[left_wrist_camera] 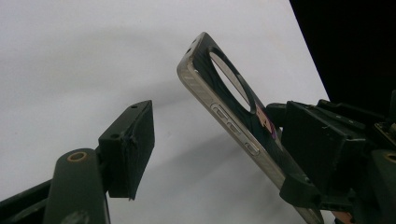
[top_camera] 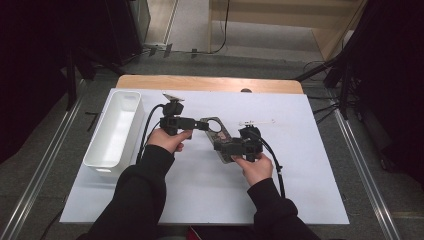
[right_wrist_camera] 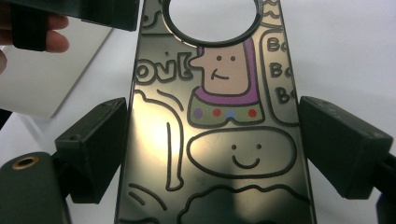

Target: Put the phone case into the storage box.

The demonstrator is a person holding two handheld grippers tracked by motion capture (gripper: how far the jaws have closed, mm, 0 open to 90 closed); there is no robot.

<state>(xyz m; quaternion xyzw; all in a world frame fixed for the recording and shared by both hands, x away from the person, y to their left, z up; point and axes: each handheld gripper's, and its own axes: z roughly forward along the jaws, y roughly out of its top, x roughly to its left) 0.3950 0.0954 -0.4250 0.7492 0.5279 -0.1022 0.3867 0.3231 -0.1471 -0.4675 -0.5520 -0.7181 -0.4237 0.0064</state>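
Observation:
A dark glossy phone case (right_wrist_camera: pixel 224 154) with cartoon drawings and a round camera hole is held above the white sheet. My right gripper (right_wrist_camera: pixel 212 105) is shut on it, one pad pressing each long edge, near the case's lower half (top_camera: pixel 218 134). My left gripper (top_camera: pixel 202 125) reaches in from the left at the hole end. In the left gripper view the case's buttoned side edge (left_wrist_camera: pixel 233 126) runs between the jaws of my left gripper (left_wrist_camera: pixel 212 112). It lies close against the right jaw, and the left jaw stands well apart from it. The left gripper is open.
A long white bin (top_camera: pixel 112 130) stands along the left side of the white sheet (top_camera: pixel 300 190) that covers the table. A thin white stick-like item (top_camera: pixel 257 121) lies behind the right gripper. Both sleeved forearms come in from the front edge.

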